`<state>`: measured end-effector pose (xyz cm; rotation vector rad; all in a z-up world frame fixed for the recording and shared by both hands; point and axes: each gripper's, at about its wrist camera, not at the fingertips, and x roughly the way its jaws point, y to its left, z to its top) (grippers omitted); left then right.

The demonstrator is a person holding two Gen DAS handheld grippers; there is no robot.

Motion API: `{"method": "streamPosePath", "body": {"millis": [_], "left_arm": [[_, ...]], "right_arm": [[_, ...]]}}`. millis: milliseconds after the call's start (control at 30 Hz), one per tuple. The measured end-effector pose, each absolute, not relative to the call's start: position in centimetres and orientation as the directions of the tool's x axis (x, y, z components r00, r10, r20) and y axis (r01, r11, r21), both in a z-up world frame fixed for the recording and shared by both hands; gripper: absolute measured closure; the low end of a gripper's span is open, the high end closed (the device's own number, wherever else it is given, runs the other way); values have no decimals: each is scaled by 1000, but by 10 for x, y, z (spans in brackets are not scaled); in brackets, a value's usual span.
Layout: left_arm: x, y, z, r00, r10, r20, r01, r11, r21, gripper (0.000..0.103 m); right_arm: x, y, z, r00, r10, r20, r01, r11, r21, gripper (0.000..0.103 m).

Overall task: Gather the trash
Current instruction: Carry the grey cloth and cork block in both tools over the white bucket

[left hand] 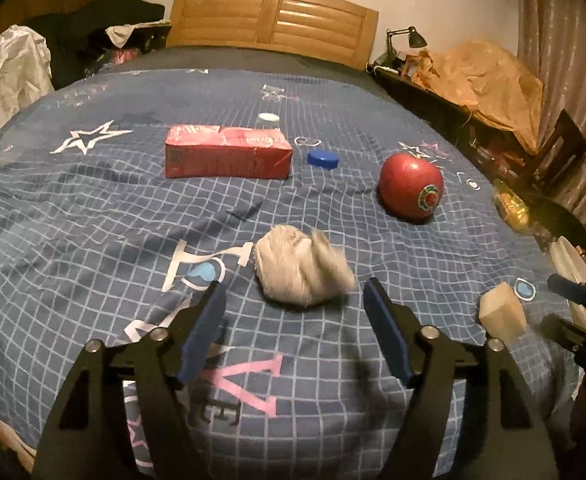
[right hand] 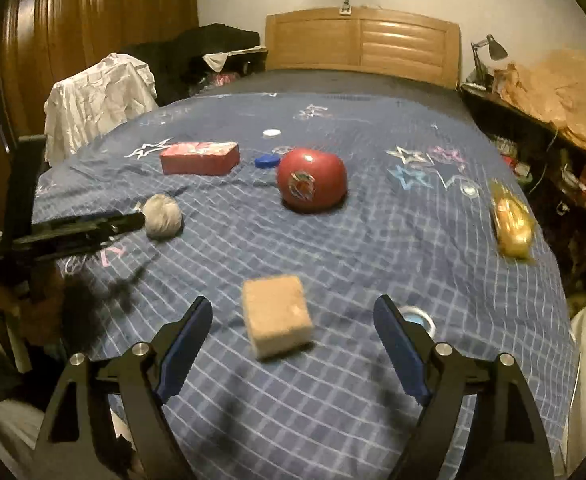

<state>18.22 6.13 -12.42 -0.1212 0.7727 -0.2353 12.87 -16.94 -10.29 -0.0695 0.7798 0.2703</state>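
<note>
Left gripper (left hand: 295, 300): jaws wide, nothing between pads; crumpled grey wad (left hand: 303, 268) on bed (left hand: 93, 208) just ahead, blurred. Right gripper (right hand: 293, 320): jaws wide, tan block (right hand: 277, 316) lying free between tips on bed. Red box (left hand: 227, 152) at 11 o'clock from wad, blue cap (left hand: 324, 159) at 12, apple (left hand: 411, 186) at 1. No container seen.

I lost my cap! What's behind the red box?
Behind the red cardboard box a small white bottle cap lies on the blue checked bedspread. Whatever sits right against its back is hidden.
</note>
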Motion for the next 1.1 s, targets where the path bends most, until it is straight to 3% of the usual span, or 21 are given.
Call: {"method": "streamPosePath", "body": {"millis": [200,300,367,400,500,833,1100], "left_arm": [[199,50,-125,692,-259,-674,178,966,-188,27],[212,39,-135,681,-224,-697,185,974,-132,24],[220,40,-143,654,-208,-727,164,978,-132,25],[225,42,-148,628,-228,-744,163,973,-161,40],[226,43,-153,609,-208,-765,147,978,-150,60],[180,1,-103,723,-114,-681,116,992,-43,61],[162,-42,-82,752,-112,-649,148,989,1,61]], "right_arm": [[141,-179,-129,656,299,-693,-292,947,132,22],[145,-167,-142,625,321,-712,-325,936,136,34],[145,-164,-149,609,332,-720,-329,932,152,59],[146,-163,-152,603,331,-725,-328,932,153,60],[144,-163,-155,612,340,-714,-327,931,163,62],[123,-174,-131,694,301,-654,-248,953,176,64],[96,-197,-112,737,271,-619,-193,962,192,64]]}}
